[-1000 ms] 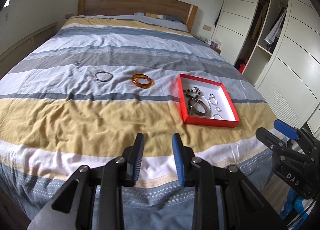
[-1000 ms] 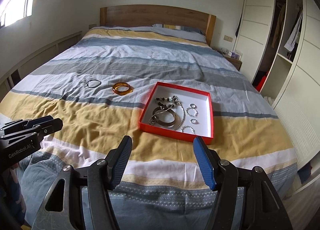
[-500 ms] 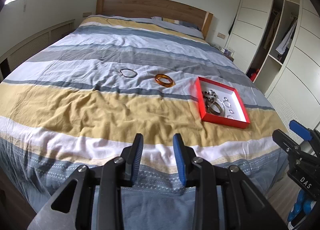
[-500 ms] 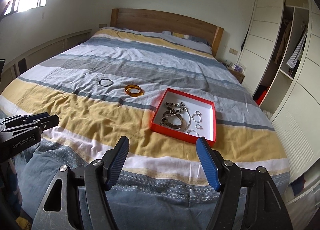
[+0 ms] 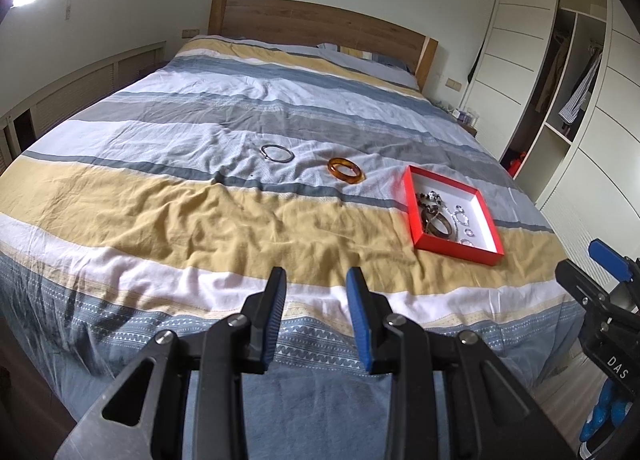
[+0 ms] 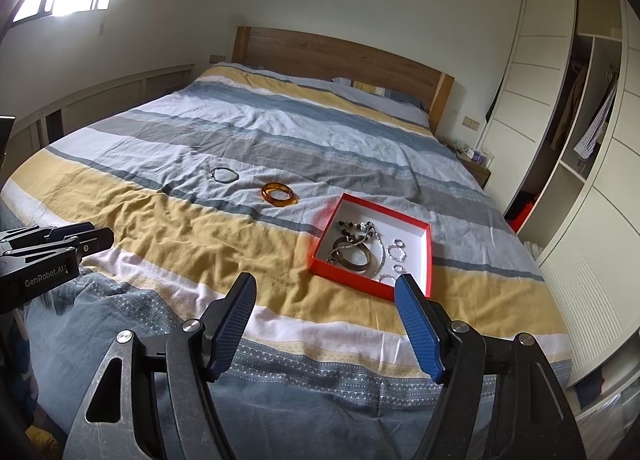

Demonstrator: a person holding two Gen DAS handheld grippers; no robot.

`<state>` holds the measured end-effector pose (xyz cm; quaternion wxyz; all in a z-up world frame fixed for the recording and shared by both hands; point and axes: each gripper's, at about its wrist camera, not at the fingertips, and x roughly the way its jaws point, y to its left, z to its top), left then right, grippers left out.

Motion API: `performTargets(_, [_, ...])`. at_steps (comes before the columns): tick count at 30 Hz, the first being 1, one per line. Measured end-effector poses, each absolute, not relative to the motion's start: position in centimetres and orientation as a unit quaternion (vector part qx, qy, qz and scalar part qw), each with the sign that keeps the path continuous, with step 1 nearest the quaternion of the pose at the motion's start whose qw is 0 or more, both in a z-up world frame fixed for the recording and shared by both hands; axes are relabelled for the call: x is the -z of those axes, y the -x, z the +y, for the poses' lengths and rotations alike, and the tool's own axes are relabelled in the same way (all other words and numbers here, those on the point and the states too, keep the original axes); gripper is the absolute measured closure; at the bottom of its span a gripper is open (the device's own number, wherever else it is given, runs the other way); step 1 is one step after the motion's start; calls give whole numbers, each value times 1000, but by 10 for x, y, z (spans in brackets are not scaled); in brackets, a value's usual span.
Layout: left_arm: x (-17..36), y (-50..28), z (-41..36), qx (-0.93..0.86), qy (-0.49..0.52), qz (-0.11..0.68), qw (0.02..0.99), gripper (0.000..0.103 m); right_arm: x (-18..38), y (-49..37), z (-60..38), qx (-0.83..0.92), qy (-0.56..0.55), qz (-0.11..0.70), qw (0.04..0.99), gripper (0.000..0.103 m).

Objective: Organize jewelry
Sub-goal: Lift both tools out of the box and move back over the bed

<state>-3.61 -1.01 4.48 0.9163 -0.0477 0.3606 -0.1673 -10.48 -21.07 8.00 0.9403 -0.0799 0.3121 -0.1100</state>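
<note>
Both grippers, left gripper [image 5: 316,280] and right gripper [image 6: 326,286], have backed off the bed [image 5: 168,219], jaws apart, empty | amber bangle [image 5: 346,169] and silver bangle [image 5: 277,153] loose on the duvet beside the red tray [image 5: 456,250] | guessing they go in next

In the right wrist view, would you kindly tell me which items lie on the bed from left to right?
Thin metal bangle → amber bangle → red box holding jewelry.
</note>
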Motion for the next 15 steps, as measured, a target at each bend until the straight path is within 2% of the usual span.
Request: performTargets(15, [-20, -9, 11, 136, 51, 390, 909, 73, -76, 75, -219, 89, 58, 326, 939, 31])
